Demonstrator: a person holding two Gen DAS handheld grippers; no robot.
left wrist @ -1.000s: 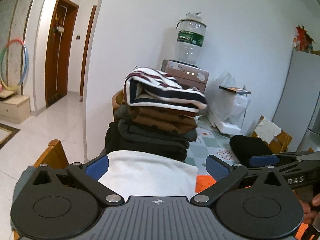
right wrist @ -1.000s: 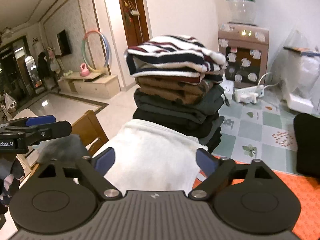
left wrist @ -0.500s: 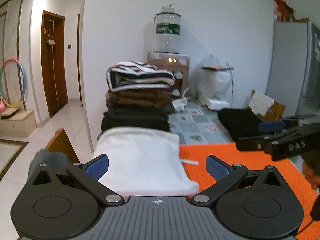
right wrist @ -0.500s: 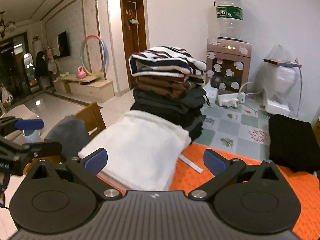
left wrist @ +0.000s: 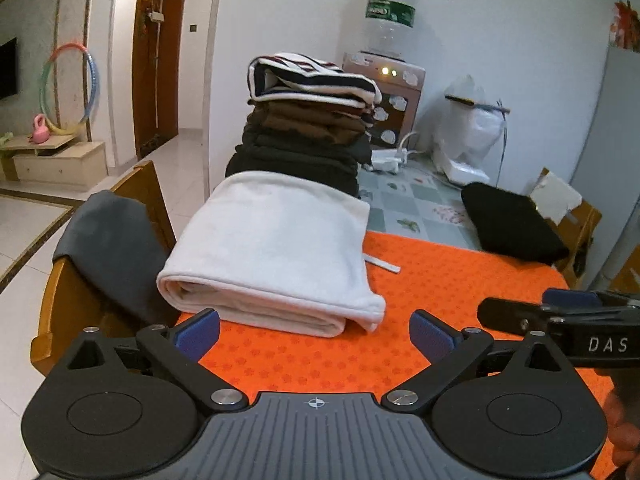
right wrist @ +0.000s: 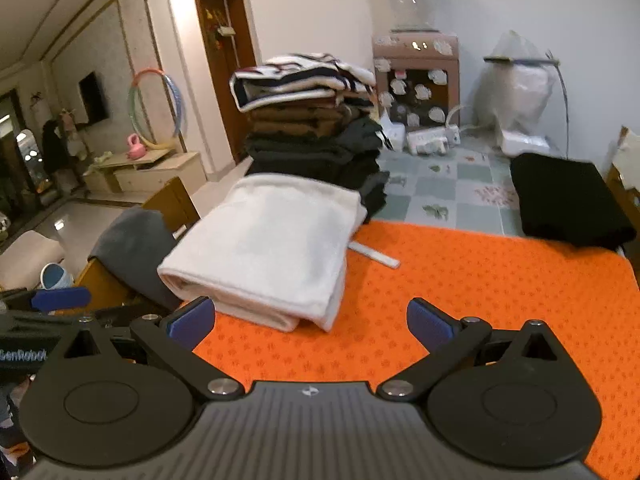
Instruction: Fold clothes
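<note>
While lying folded at frame centre on the orange mat (left wrist: 460,292), the white garment (left wrist: 276,248) is running lengthwise away toward the clothes stack (left wrist: 308,128); left gripper (left wrist: 314,330) and right gripper (right wrist: 310,320) are gaping wide, empty, touching nothing.

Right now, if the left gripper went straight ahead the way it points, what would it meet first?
Probably the folded white garment. The left gripper is open over the orange mat, with the garment's near edge just ahead, slightly left of centre. Depth is unclear; a low path may brush the mat first.
</note>
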